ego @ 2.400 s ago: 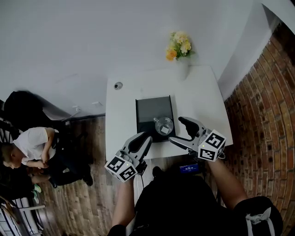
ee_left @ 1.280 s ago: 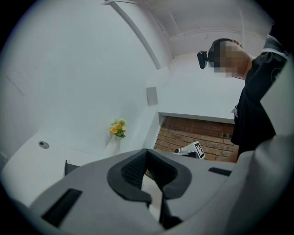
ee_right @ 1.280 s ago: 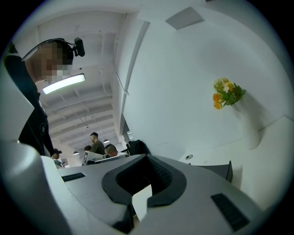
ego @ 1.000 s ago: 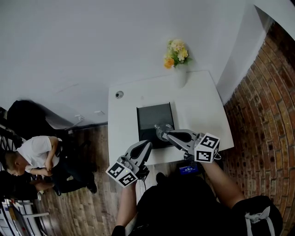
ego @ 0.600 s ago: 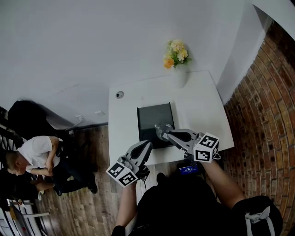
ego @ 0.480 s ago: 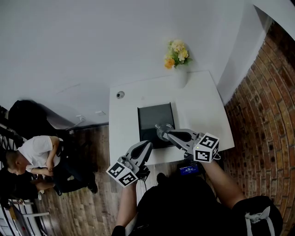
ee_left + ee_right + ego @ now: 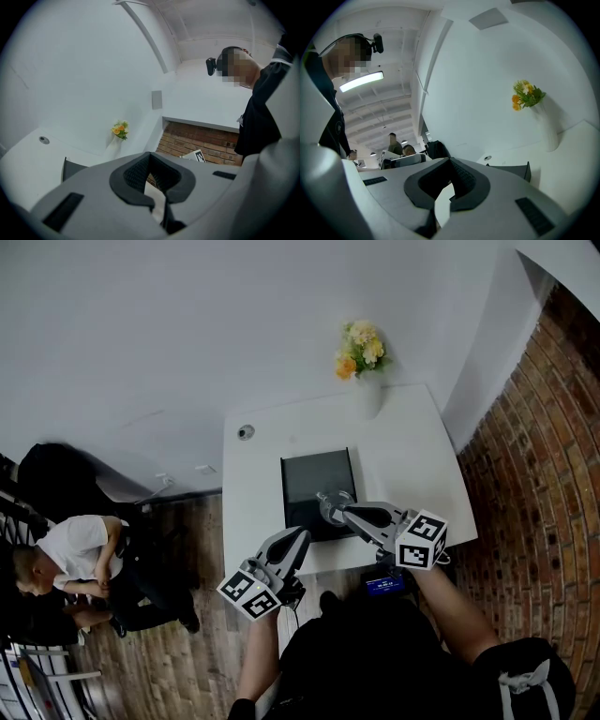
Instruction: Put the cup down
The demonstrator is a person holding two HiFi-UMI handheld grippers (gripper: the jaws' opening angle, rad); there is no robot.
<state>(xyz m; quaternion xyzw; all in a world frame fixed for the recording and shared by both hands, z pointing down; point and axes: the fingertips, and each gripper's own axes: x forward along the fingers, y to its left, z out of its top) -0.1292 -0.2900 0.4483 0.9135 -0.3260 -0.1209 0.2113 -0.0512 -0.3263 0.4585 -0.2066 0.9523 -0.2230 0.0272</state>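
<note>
Over the dark tray (image 7: 314, 470), my right claw (image 7: 323, 500), spread around the glass cup (image 7: 331, 513) moments ago, is pressed together at its rim; setting down likely remains ahead.

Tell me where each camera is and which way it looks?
Head view: on the person's head, looking steeply down at the white table; shows arms, left gripper, right gripper.
Left gripper view: on that gripper, looking past its fingers toward the flowers; torso at right.
Right gripper view: on that gripper, looking past its fingers toward the flowers; torso at left.
Both gripper views share the flowers and dark tray.
</note>
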